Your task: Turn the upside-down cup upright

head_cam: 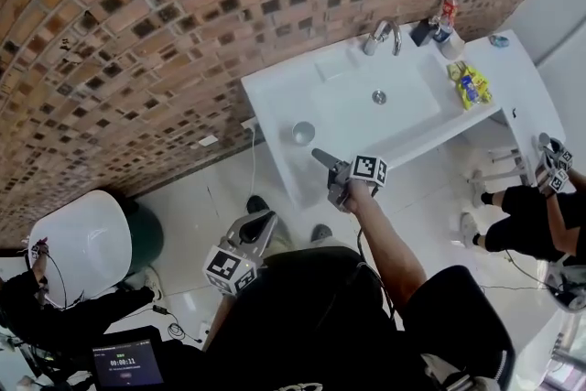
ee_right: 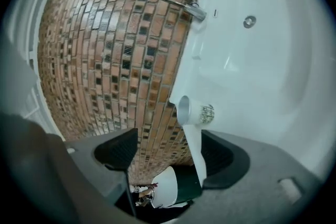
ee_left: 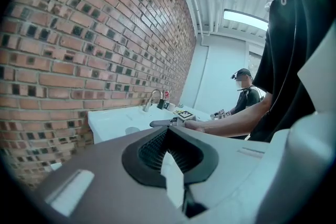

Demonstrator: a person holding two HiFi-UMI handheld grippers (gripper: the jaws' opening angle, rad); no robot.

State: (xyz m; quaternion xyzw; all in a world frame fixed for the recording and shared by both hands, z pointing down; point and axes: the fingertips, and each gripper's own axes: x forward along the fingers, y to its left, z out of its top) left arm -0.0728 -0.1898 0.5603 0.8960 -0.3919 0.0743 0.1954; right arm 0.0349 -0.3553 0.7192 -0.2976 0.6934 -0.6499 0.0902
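A small white cup (head_cam: 303, 133) with a dark print stands on the left part of the white sink counter (head_cam: 275, 96), its wider end up. In the right gripper view the cup (ee_right: 195, 113) lies just beyond the jaws, apart from them. My right gripper (head_cam: 322, 158) hovers in front of the counter's near edge, a short way from the cup. It is open, and nothing is between its black pads (ee_right: 118, 149). My left gripper (head_cam: 264, 222) hangs lower and nearer to my body. Its jaws (ee_left: 170, 147) meet and it is shut on nothing.
The basin has a drain (head_cam: 379, 96) and a faucet (head_cam: 380, 37) against the brick wall. Bottles (head_cam: 444, 27) and a yellow packet (head_cam: 469, 82) sit at the counter's right end. Another person (head_cam: 540, 215) stands at the right. A white tub (head_cam: 82, 243) is at the floor left.
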